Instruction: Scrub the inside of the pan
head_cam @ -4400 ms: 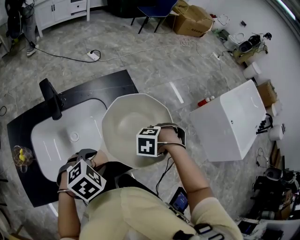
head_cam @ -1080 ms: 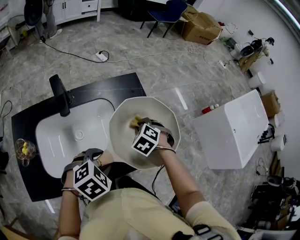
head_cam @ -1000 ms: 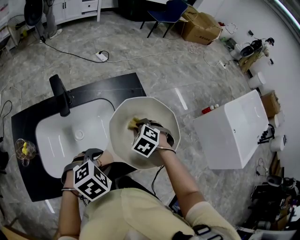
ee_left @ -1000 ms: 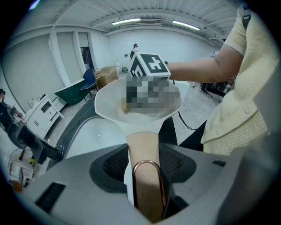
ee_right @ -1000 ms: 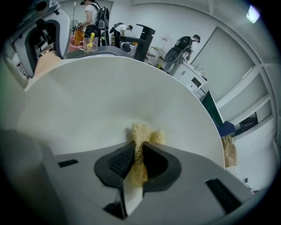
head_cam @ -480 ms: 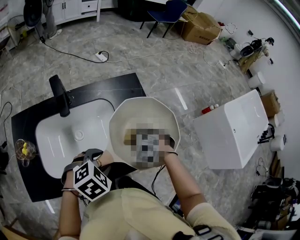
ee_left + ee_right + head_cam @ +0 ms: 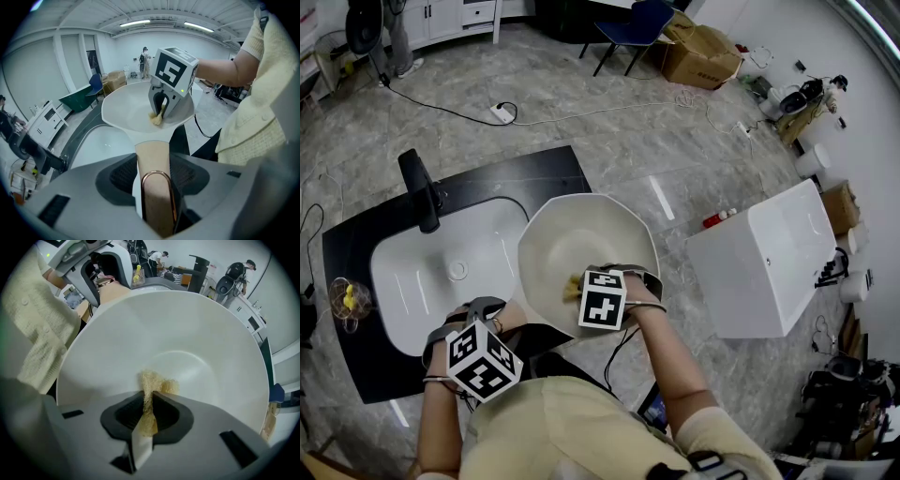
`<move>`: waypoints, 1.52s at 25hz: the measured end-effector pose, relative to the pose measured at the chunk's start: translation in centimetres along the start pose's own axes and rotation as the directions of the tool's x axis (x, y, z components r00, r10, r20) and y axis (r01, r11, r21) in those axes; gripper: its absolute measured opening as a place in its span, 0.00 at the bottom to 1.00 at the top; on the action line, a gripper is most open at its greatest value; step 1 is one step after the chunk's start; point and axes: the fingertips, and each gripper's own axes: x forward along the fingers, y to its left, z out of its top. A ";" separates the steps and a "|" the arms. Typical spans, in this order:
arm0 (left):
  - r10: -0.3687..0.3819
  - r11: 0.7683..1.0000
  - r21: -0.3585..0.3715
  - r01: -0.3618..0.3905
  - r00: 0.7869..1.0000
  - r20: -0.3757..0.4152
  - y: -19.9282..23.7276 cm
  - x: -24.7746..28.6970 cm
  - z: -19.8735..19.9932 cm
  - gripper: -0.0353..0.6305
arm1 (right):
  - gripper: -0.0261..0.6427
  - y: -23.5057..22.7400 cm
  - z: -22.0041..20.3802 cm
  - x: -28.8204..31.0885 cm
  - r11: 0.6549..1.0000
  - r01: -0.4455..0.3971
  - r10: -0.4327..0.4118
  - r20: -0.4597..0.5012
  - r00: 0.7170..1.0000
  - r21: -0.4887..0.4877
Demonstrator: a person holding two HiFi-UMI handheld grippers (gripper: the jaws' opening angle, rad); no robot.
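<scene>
A wide white pan (image 7: 581, 234) is held over the edge of the sink, its tan handle (image 7: 153, 159) clamped in my left gripper (image 7: 154, 180). In the head view the left gripper (image 7: 487, 314) sits at the pan's near-left rim. My right gripper (image 7: 579, 287) reaches into the bowl, shut on a yellow scrubbing sponge (image 7: 573, 284). In the right gripper view the sponge (image 7: 157, 383) sticks out past the jaws of the right gripper (image 7: 149, 404) and presses on the pan's inner wall (image 7: 187, 348). From the left gripper view the sponge (image 7: 156, 118) touches the pan's inside (image 7: 126, 115).
A white sink basin (image 7: 422, 272) set in a black counter (image 7: 352, 248) lies left of the pan, with a black faucet (image 7: 417, 192) behind it. A glass holding something yellow (image 7: 345, 302) stands at the counter's left. A white box (image 7: 764, 253) stands on the floor to the right.
The right gripper has dragged the sponge from the pan's far-middle inside towards its near side. The pan and left gripper have stayed put.
</scene>
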 end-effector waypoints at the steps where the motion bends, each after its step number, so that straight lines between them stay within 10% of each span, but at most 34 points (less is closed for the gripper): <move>1: 0.001 1.000 0.001 -0.001 1.000 0.000 0.0 0.0 0.0 0.38 | 0.14 0.1 -0.4 0.0 1.000 -0.005 0.005 -0.016 1.000 0.002; 38: 0.013 1.000 0.022 -0.013 1.000 -0.001 0.0 -0.1 0.1 0.38 | 0.14 -8.4 -3.6 -0.4 0.888 0.353 -0.338 -0.101 0.936 0.295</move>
